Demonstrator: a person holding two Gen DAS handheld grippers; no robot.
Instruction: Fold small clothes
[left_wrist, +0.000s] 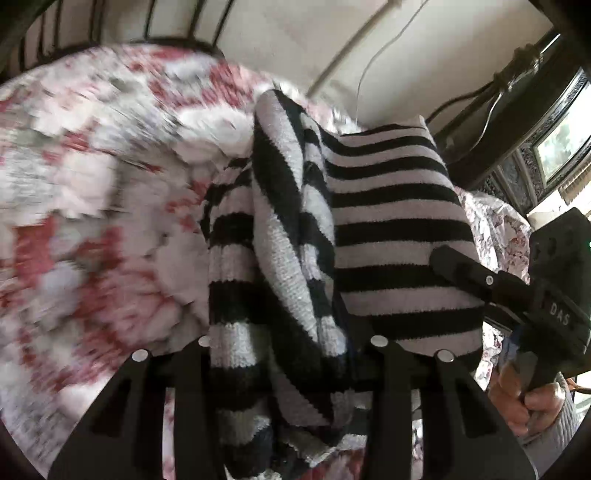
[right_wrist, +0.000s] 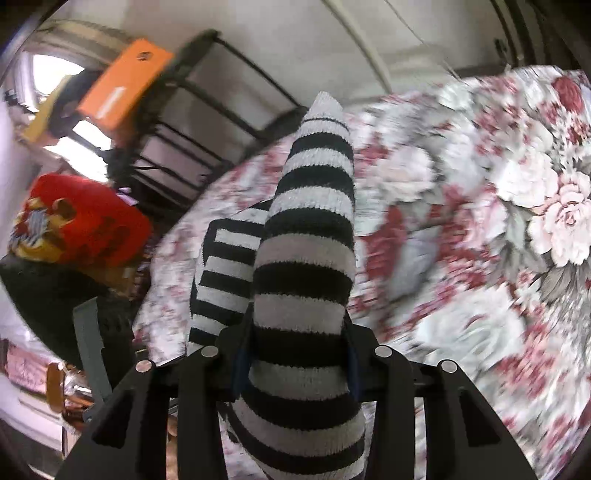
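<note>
Through my left wrist camera, my left gripper is clamped on a black-and-white striped knit garment — bunched and twisted where I pinch it, with a flatter panel of even stripes spreading to the right, all lifted above the floral bedspread, which is blurred. At the right edge my right gripper bites into the same panel, my hand around its handle. Through my right wrist camera, the right gripper is closed on a tube-like part of the garment — broad stripes tapering to a white tip, a finer-striped fold hanging beside it over the bedspread.
</note>
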